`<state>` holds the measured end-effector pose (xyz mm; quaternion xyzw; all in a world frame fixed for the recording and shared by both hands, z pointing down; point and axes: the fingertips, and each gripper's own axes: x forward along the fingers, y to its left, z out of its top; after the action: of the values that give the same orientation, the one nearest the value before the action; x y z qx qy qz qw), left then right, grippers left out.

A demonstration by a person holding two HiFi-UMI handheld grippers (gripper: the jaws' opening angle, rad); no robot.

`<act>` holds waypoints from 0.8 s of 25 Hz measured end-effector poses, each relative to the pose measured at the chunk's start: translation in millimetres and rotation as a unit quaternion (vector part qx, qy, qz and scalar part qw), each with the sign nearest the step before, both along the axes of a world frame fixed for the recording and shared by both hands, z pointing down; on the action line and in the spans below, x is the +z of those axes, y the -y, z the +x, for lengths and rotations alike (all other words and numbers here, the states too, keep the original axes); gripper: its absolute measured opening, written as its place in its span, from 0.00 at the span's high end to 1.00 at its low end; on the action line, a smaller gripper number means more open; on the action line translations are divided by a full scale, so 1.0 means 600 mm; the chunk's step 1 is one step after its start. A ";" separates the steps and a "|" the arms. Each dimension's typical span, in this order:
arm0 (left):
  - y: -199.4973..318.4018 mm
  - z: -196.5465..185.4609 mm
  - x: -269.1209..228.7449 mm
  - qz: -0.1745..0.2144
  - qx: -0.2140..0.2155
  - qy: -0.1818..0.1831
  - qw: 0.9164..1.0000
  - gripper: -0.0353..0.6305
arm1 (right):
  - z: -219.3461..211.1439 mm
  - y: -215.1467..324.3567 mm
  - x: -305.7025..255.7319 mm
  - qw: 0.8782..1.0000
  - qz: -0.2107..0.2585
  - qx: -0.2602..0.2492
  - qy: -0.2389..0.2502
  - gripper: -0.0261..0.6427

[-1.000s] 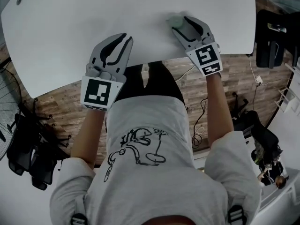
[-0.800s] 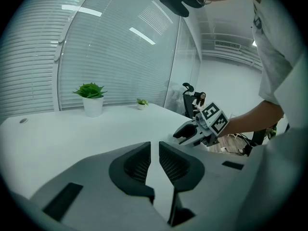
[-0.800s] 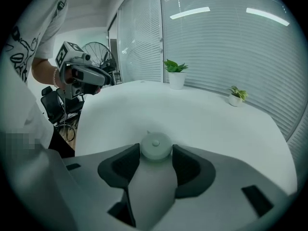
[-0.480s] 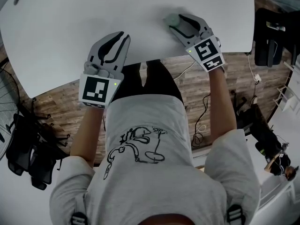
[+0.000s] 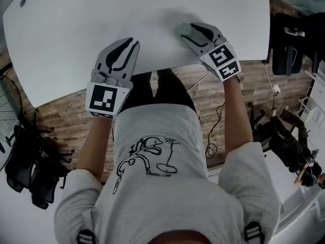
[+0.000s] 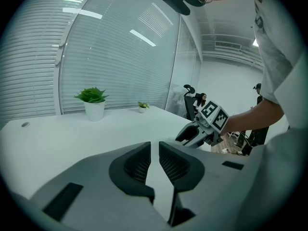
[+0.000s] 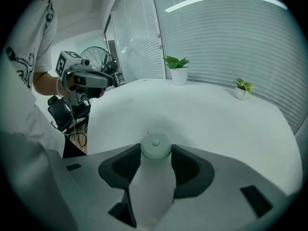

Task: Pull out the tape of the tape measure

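A small round pale green tape measure (image 5: pixel 183 28) (image 7: pixel 155 147) lies on the white table (image 5: pixel 76 29), near its front edge on the right. My right gripper (image 5: pixel 188 31) (image 7: pixel 156 154) reaches down over it. Its jaws have just been closing a little, and both pads now touch the case's sides. No tape shows outside the case. My left gripper (image 5: pixel 132 42) (image 6: pixel 154 150) rests at the table's front edge to the left, well apart from the tape measure. It is shut, with only a thin slit between the pads and nothing in it.
Two potted plants (image 6: pixel 94 102) (image 6: pixel 143 106) stand at the table's far side. Beyond the front edge is wood floor with a fan (image 5: pixel 7 103), black chairs (image 5: pixel 30 172) and cables (image 5: pixel 213 131). A black case (image 5: pixel 287 44) sits off the table's right end.
My right gripper has tipped slightly and shifted a little left around the tape measure. My left gripper has stayed where it was.
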<state>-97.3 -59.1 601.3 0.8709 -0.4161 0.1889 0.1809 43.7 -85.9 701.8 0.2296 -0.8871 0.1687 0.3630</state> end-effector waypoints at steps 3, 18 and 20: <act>0.004 0.008 -0.012 0.004 0.001 0.002 1.000 0.85 | 0.012 0.001 -0.017 1.000 -0.020 0.009 0.010 0.65; 0.019 0.013 -0.085 0.022 0.021 -0.004 1.000 0.85 | 0.008 0.010 -0.149 0.988 -0.114 0.055 0.089 0.65; 0.019 0.017 -0.095 0.021 0.025 -0.012 0.999 0.85 | 0.006 0.010 -0.169 0.985 -0.124 0.062 0.099 0.65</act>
<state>-87.1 -70.7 544.1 0.8869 -0.3957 0.1746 0.1626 47.1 -92.1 600.5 0.2201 -0.8748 0.3213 0.2881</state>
